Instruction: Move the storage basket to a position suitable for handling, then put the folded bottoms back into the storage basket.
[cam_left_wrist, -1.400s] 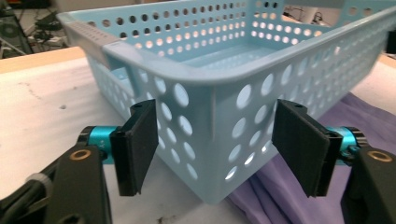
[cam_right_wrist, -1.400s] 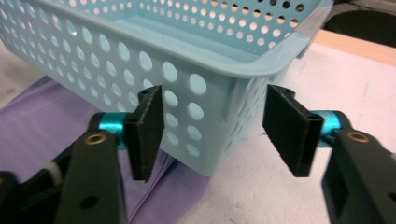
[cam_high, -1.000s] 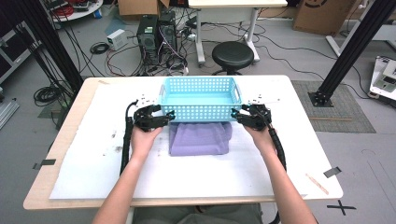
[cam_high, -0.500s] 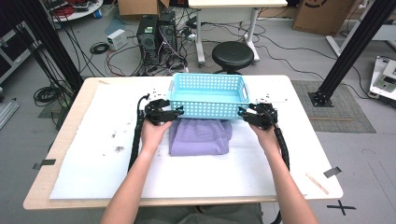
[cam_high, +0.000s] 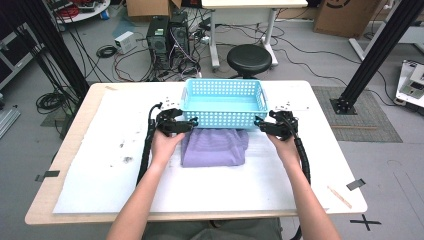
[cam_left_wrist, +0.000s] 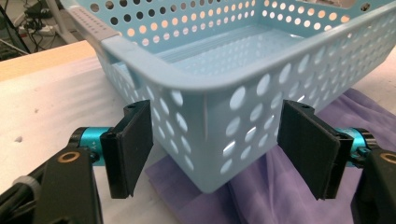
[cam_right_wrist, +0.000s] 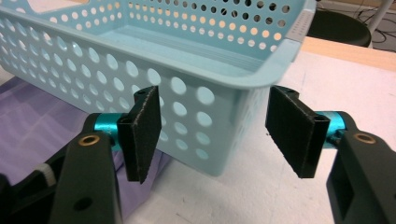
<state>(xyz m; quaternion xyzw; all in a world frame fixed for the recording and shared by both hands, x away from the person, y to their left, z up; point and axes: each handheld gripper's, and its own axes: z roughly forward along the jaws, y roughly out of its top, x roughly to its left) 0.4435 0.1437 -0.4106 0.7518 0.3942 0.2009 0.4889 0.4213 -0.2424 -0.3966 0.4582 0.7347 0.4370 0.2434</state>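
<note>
We have the worktop (cam_high: 90, 165) under both pairs of tongs, and on it the blue basket (cam_high: 223, 103) sits between them, its near edge resting on the purple cloth (cam_high: 212, 147) that spreads back toward us from the tips. The left tongs (cam_high: 192, 121) stand at the basket's near left corner and the right tongs (cam_high: 257, 121) at its near right corner. Both have just been opening: in the gripper views the corner lies between the pads, but there is a clear gap on each side, so neither pair grips anything. We judge the basket has just been set down. The risk now is in backing out: a pad could catch one of the holes in the wall and drag the basket askew, or a tip could snag the cloth beneath and pull it out from under.
</note>
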